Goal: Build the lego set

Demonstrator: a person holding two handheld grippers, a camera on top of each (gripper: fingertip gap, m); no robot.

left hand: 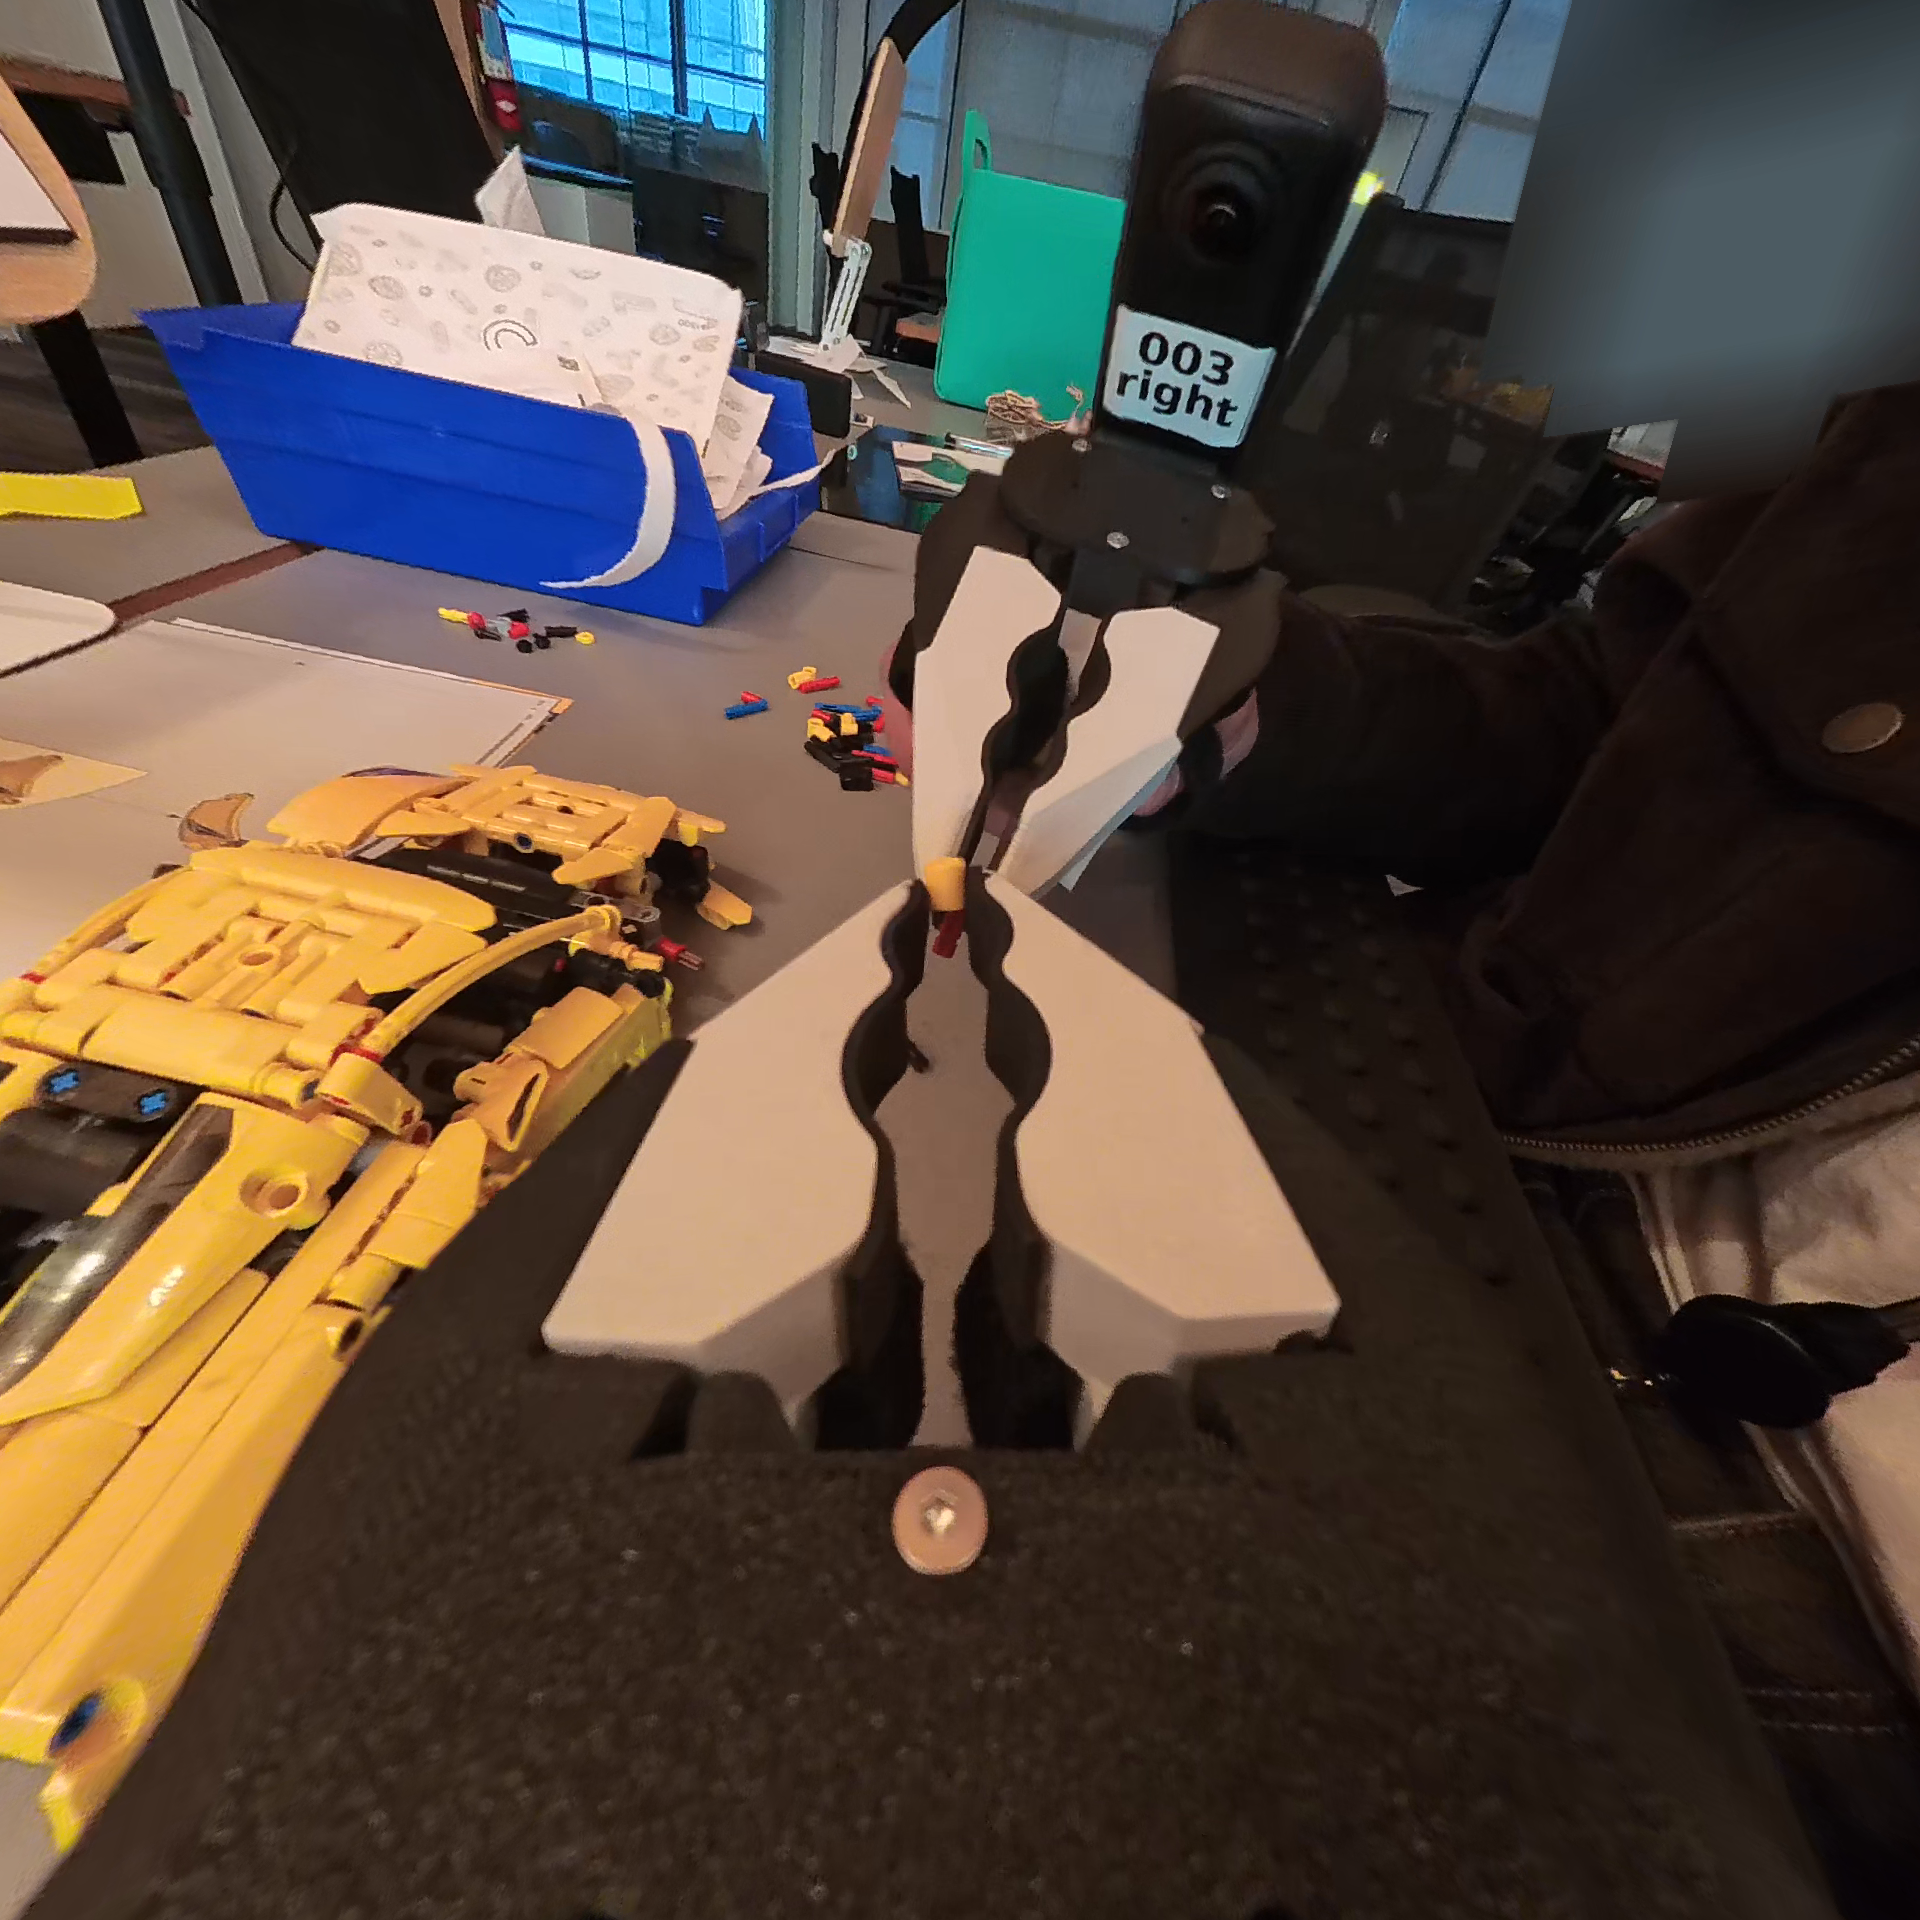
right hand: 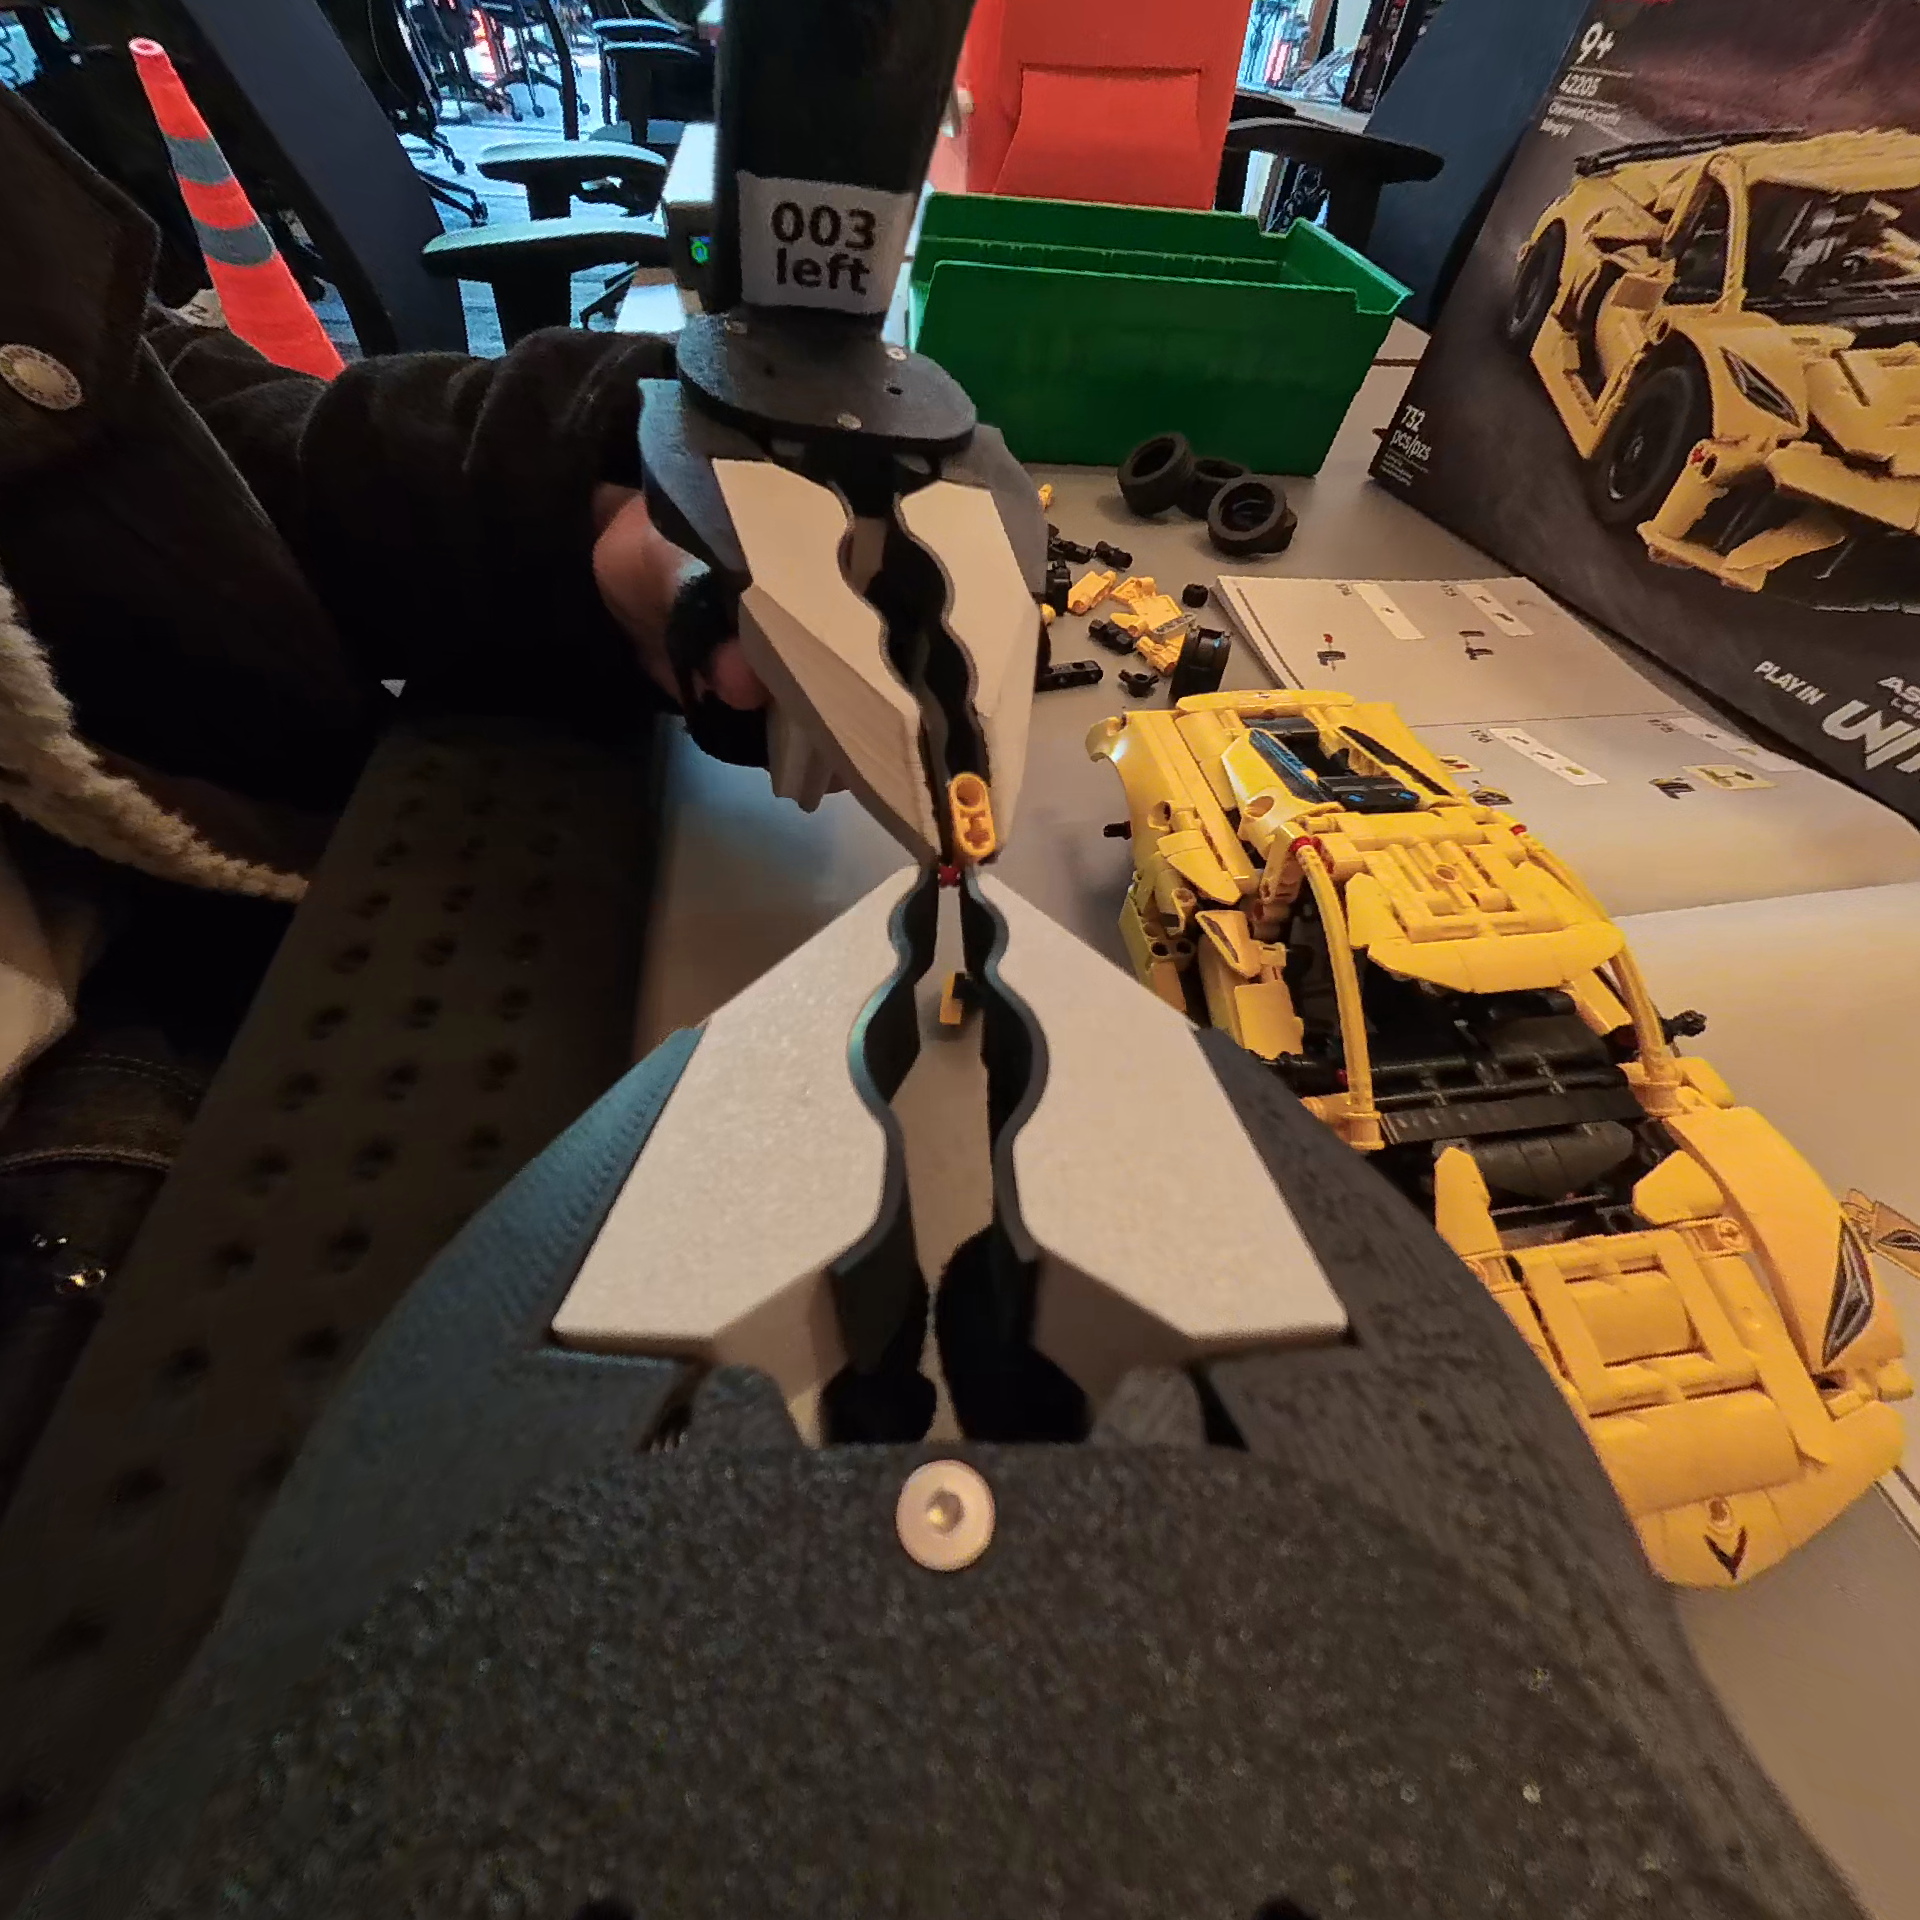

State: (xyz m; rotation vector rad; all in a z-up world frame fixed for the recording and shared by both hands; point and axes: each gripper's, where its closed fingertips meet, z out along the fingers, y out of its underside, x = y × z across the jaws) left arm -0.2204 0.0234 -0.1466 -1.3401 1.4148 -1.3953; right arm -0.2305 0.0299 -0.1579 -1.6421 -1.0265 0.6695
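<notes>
While my left gripper (left hand: 943,914) pinches the yellow connector (right hand: 972,816) and my right gripper (right hand: 948,883) pinches the red pin (left hand: 945,938), tip to tip beside the yellow car (right hand: 1455,1039), any misalignment could flick either piece away.

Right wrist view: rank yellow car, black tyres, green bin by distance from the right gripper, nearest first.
From the right gripper:
1. Yellow car, on the table just right of the fingers.
2. Black tyres, farther back, right of centre.
3. Green bin, behind the tyres, farthest.
</notes>
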